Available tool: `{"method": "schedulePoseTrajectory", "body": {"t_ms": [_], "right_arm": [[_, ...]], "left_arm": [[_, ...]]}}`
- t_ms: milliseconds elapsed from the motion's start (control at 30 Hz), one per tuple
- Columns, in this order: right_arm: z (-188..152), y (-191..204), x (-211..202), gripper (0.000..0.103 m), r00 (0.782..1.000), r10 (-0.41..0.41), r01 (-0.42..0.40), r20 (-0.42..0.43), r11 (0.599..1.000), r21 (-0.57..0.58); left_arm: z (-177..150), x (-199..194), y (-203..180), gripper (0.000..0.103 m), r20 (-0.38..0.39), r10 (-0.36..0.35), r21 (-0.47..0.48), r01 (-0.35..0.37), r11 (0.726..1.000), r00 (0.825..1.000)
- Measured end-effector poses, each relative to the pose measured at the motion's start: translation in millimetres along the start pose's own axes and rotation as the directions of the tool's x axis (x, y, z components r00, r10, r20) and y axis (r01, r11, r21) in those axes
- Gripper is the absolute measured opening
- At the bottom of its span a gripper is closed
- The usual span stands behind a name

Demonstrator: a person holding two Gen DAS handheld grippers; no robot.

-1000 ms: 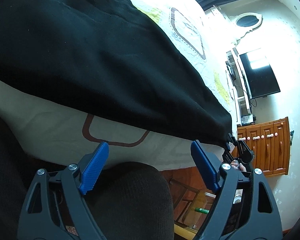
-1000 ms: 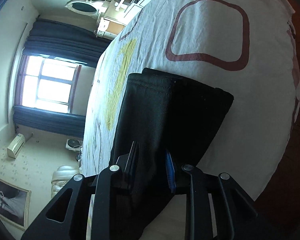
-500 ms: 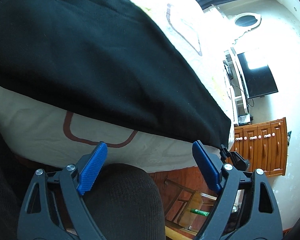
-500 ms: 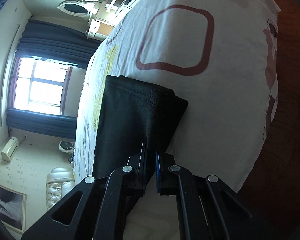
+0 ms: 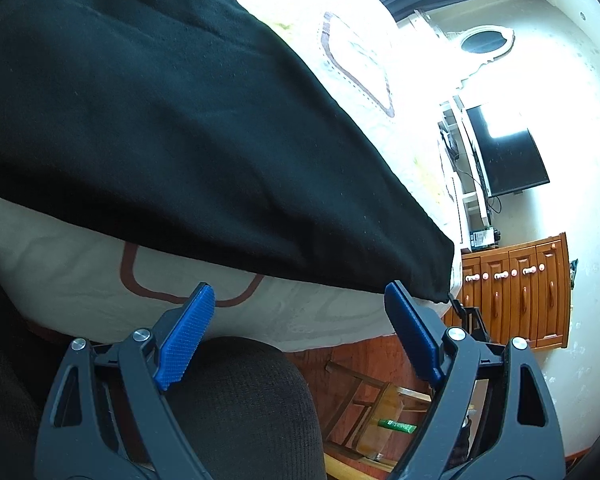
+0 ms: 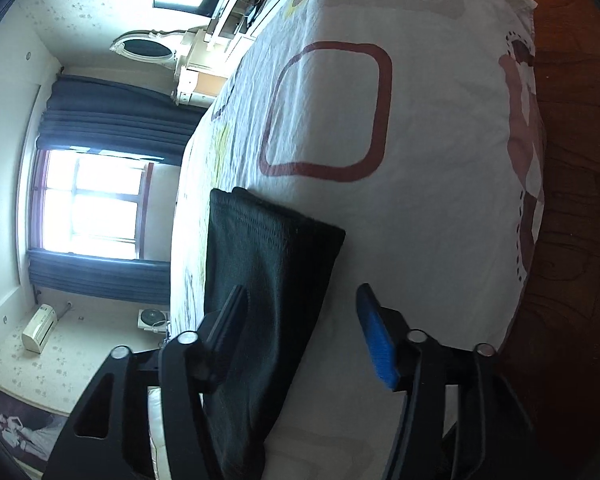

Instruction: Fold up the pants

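Both the left hand-held gripper (image 5: 296, 316) and the right hand-held gripper (image 6: 300, 312) are spread wide, nothing gripped; black pants (image 6: 268, 280) are laid on the bed (image 6: 440, 200).

On my feeds the pants (image 5: 188, 128) read as matt black knit cloth with a stitched hem, lying on the bed (image 6: 440, 208), whose sheet is pale, lightly creased cotton-like fabric. Both tongs, left (image 5: 296, 330) and right (image 6: 300, 328), look like dark matt plastic with ribbed blue pads (image 5: 186, 338) and shiny metal rivets. I see glossy orange-brown wood on the cabinet (image 5: 516, 292).
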State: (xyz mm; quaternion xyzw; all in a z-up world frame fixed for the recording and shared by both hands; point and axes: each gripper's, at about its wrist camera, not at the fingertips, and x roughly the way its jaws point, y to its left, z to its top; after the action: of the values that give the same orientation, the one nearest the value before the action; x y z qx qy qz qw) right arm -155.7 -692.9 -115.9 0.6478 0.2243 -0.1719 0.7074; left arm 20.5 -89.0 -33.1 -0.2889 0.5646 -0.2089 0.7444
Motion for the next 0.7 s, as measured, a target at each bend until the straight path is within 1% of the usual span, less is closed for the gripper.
{"method": "schedulePoseTrajectory", "body": {"t_ms": [67,133,167,200,233,267,300,367,400,433,500,533,567,600,633,667,700], "right_arm": [[4.2,-1.0,7.1,0.061,0.999,0.029,-0.029,-0.020,0.999,0.021],[2.5,1.2,20.4,0.060,0.996,0.061,-0.059,-0.064,0.998,0.027],[0.4,5.8,22.2,0.059,0.997,0.037,-0.037,-0.063,0.999,-0.001],[-1.9,13.0,22.8,0.039,0.999,0.004,-0.007,-0.053,0.999,-0.052],[-3.7,22.1,23.7,0.014,0.998,-0.019,0.012,-0.059,0.993,-0.116],[-3.7,31.1,21.6,0.013,0.998,-0.051,0.043,-0.044,0.985,-0.169],[-3.3,39.0,18.9,0.011,0.998,-0.056,0.047,-0.035,0.978,-0.204],[0.7,48.8,14.6,0.010,0.998,-0.054,0.047,-0.024,0.972,-0.231],[4.0,49.7,13.8,0.010,0.999,-0.044,0.038,-0.019,0.972,-0.231],[7.0,48.4,16.8,0.010,0.999,-0.051,0.045,-0.017,0.971,-0.236],[7.1,37.7,28.4,0.010,0.995,-0.087,0.073,-0.049,0.968,-0.241],[7.6,33.6,30.9,0.012,0.995,-0.079,0.061,-0.063,0.967,-0.247],[8.8,29.8,27.6,0.017,0.995,-0.073,0.056,-0.063,0.968,-0.246],[11.6,25.8,22.0,0.029,0.995,-0.087,0.072,-0.056,0.971,-0.230],[16.1,21.7,14.9,0.033,0.995,-0.090,0.078,-0.049,0.976,-0.205],[22.2,19.0,7.1,0.033,0.996,-0.079,0.070,-0.042,0.980,-0.186],[27.8,20.0,-1.6,0.035,0.997,-0.079,0.073,-0.024,0.978,-0.194]], "left_arm": [[2.7,-3.2,0.8,0.087,0.013,0.009,0.000,-0.009,1.000,1.000],[5.4,-4.6,4.4,0.087,0.025,0.026,-0.010,-0.025,1.000,0.999],[5.9,-5.2,6.6,0.087,0.028,0.034,-0.019,-0.033,0.999,0.999],[6.6,-5.9,9.0,0.087,0.029,0.039,-0.030,-0.038,0.999,0.999],[6.4,-6.5,11.4,0.087,0.030,0.042,-0.038,-0.040,0.998,0.999],[6.5,-7.8,13.0,0.087,0.033,0.046,-0.042,-0.045,0.998,0.998],[6.7,-9.3,13.7,0.087,0.037,0.050,-0.041,-0.049,0.998,0.998],[8.3,-12.6,13.0,0.087,0.049,0.058,-0.031,-0.056,0.998,0.997],[9.5,-14.0,13.2,0.087,0.056,0.062,-0.028,-0.060,0.998,0.997],[11.4,-15.5,13.8,0.087,0.063,0.063,-0.026,-0.061,0.998,0.996],[14.4,-18.6,14.8,0.087,0.072,0.064,-0.028,-0.062,0.998,0.995],[16.2,-20.2,14.4,0.087,0.074,0.061,-0.031,-0.058,0.998,0.995],[17.5,-23.1,15.7,0.087,0.079,0.056,-0.030,-0.053,0.998,0.995],[19.6,-26.9,16.4,0.087,0.085,0.055,-0.022,-0.053,0.998,0.995],[22.1,-31.9,17.4,0.087,0.095,0.058,-0.008,-0.058,0.998,0.994],[24.8,-37.4,17.3,0.087,0.106,0.062,0.009,-0.064,0.998,0.992],[27.7,-44.0,17.3,0.087,0.124,0.067,0.034,-0.071,0.997,0.990]]}}
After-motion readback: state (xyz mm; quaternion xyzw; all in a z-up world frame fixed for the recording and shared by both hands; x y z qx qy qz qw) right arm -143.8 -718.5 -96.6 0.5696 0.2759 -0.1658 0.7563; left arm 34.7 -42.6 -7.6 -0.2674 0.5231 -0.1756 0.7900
